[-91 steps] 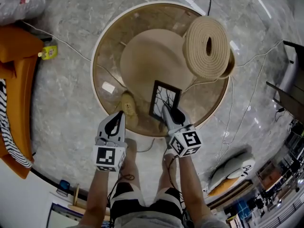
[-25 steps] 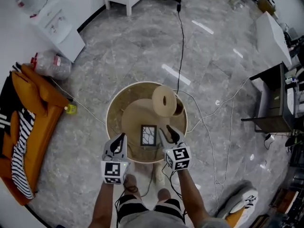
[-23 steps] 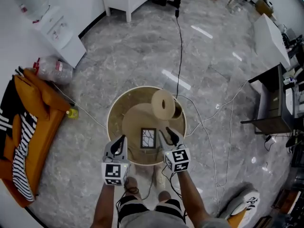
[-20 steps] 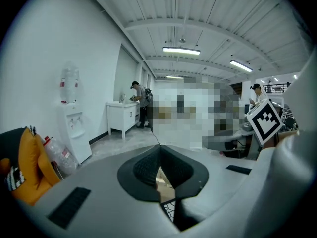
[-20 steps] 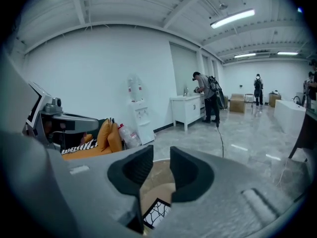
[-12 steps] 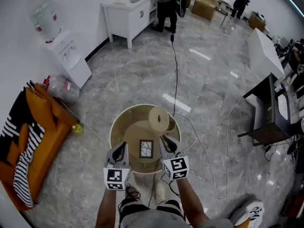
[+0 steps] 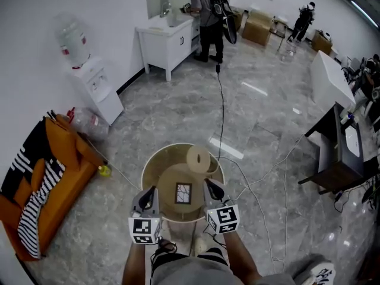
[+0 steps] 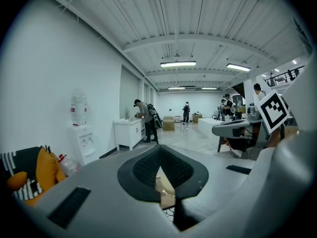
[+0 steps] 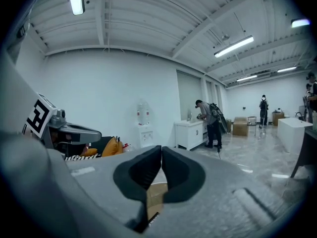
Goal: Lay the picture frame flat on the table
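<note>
The dark picture frame (image 7: 183, 192) lies flat on a round tan mat on the round table (image 7: 148, 170), far below me. Nothing touches it. My left gripper (image 7: 149, 190) hangs high over the table's near left rim, its pads together and empty. My right gripper (image 7: 209, 184) hangs over the near right rim; its jaws have just been closing and now meet with nothing between them. In the left gripper view the left gripper (image 8: 161, 148) points out across the room. In the right gripper view the right gripper (image 9: 161, 150) does too.
A rolled mat (image 7: 198, 158) stands at the table's far side. Cables (image 7: 220, 111) run over the marble floor. An orange sofa (image 7: 56, 183) is at the left, a water dispenser (image 7: 89, 79) and white cabinet (image 7: 168, 40) beyond, a person (image 7: 208, 16) there, and desks (image 7: 335, 153) at the right.
Both grippers and the head camera have risen well above the table, which now looks smaller. The right jaws, open around the frame's side earlier, have closed empty. The frame stays flat.
</note>
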`<state>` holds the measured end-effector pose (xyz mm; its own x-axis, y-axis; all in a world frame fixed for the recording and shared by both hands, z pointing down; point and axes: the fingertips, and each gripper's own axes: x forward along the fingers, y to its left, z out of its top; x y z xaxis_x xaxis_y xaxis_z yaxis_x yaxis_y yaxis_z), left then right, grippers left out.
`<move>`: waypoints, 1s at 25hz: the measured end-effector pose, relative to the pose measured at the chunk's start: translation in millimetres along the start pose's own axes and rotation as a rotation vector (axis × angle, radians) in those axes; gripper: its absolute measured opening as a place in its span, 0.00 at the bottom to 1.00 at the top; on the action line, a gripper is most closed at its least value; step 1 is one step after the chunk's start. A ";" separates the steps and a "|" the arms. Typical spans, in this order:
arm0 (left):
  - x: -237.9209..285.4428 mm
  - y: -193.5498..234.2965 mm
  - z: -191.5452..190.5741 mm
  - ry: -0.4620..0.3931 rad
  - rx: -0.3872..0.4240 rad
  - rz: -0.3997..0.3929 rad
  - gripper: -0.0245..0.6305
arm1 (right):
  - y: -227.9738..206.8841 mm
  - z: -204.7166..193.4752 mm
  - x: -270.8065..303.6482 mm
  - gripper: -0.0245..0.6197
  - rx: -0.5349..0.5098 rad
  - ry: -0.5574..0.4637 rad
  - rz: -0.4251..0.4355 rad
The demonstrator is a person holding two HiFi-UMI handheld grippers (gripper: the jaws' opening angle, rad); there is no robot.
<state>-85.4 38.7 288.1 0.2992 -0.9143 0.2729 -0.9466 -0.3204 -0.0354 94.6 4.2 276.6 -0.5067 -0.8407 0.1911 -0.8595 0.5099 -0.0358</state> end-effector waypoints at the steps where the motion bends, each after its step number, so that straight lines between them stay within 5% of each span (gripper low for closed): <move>1: -5.5 -5.5 2.4 -0.008 0.003 0.003 0.06 | 0.1 1.1 -8.5 0.04 -0.005 -0.004 0.005; 16: -78.5 -96.4 4.2 -0.041 0.017 0.028 0.06 | 7.3 -9.1 -121.0 0.04 -0.018 -0.052 0.067; 25: -90.4 -114.4 -8.1 -0.040 0.018 0.037 0.06 | 7.7 -16.3 -136.5 0.04 -0.037 -0.054 0.092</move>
<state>-5.1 160.0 275.3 0.2688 -0.9347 0.2325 -0.9549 -0.2902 -0.0626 158.3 125.8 266.2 -0.5867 -0.7983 0.1359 -0.8069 0.5906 -0.0140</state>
